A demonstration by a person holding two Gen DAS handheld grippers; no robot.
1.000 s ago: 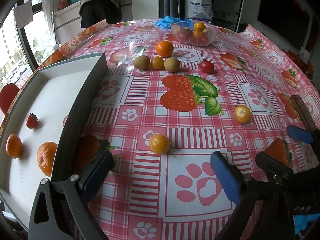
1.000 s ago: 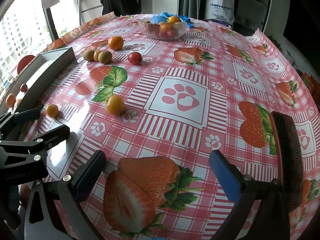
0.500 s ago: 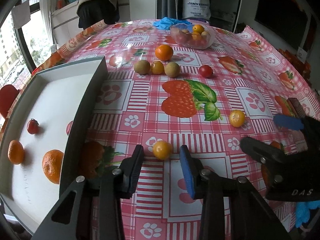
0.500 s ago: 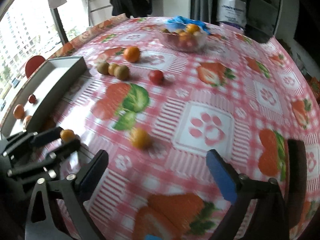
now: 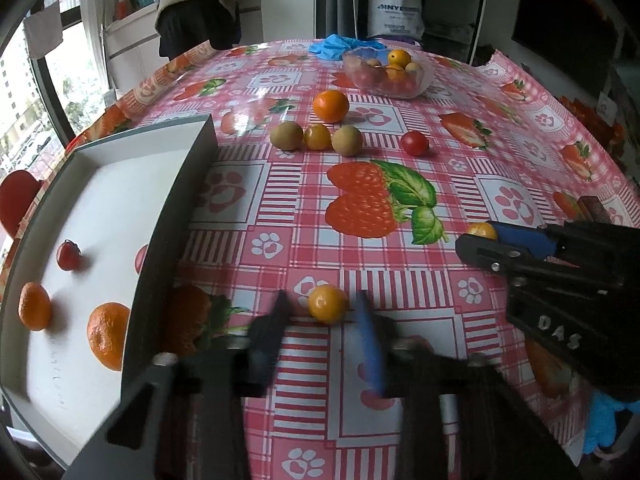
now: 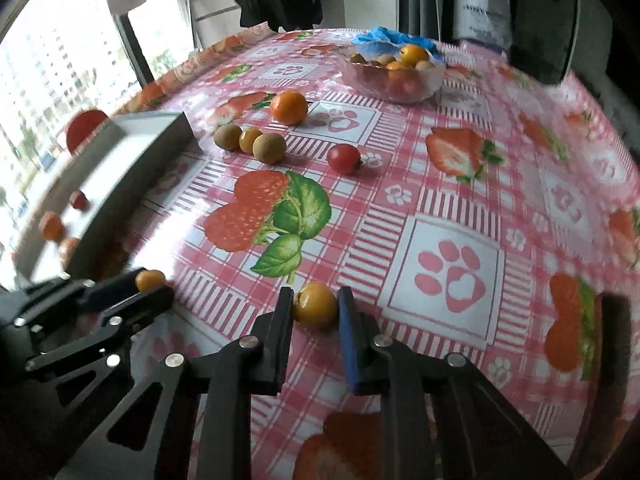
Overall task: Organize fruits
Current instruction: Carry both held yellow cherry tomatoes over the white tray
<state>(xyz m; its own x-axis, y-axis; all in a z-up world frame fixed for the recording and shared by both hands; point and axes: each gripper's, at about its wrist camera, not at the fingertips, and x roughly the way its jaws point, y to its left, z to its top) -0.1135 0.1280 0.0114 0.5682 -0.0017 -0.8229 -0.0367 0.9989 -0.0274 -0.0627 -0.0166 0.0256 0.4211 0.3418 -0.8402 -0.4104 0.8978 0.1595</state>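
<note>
Two small yellow-orange fruits lie on the strawberry-print tablecloth. My left gripper [image 5: 322, 308] has its jaws closing on the near yellow fruit [image 5: 327, 303]; its blurred fingers flank the fruit, and in the right wrist view the left gripper [image 6: 149, 285] pinches that fruit [image 6: 150, 280]. My right gripper [image 6: 315, 300] has its jaws closing on the other yellow fruit [image 6: 315, 305], and both pads touch its sides. From the left wrist view, the right gripper [image 5: 480, 237] reaches in from the right with that fruit [image 5: 482, 230] at its tip. Both fruits rest on the table.
A grey tray [image 5: 180, 208] at the left holds a cherry tomato [image 5: 68, 255] and two mandarins [image 5: 108, 334]. Farther back lie an orange [image 5: 330, 105], two brown fruits, a yellow one and a cherry tomato [image 5: 415, 143]. A clear bowl [image 5: 424, 80] of fruit and a person [image 5: 200, 0] are behind.
Both grippers went from wide open to closed around their yellow fruits. The right gripper also swung over to its fruit, which now sits between its fingers.
</note>
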